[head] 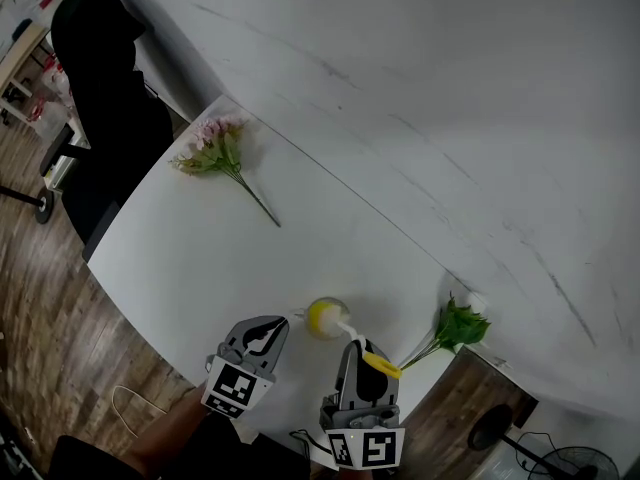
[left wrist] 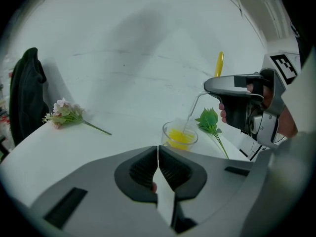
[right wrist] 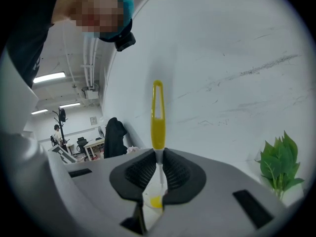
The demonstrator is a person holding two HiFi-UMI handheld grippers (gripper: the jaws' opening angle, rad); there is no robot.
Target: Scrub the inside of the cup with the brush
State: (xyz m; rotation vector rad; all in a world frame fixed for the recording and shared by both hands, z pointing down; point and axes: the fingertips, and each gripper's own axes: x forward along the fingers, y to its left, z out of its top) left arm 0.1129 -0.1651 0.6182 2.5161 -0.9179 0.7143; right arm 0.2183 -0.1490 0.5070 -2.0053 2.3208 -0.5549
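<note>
Here, a clear glass cup point(head: 326, 318) stands upright on the white table point(head: 220, 258), near its front edge and just ahead of both grippers; yellow shows inside it at the bottom. The right gripper point(right wrist: 159, 154) has its jaws closed tight on a yellow-handled brush point(right wrist: 157, 120) with a thin pale shaft; the pads pinch the shaft just below the yellow handle, whose looped end rises above the jaws. In the left gripper view the shaft slants down from the right gripper into the cup, and the yellow brush head sits low inside the glass; whether it touches the wall cannot be told.

The left gripper point(left wrist: 158, 154) has its jaws pressed together with nothing of the task between them; a small pink patch shows behind the pads, too small to identify. In the head view its tips lie just beside the cup on the left, apart from the glass.

A pink flower sprig point(head: 215, 148) lies flat at the far left of the table, well apart from the cup; a green leafy sprig point(head: 455, 326) lies to the right of the cup, near the table's right corner. A black garment point(head: 100, 88) hangs over something past the table's far left end; a white marbled wall point(head: 450, 98) runs along the table's far side.
</note>
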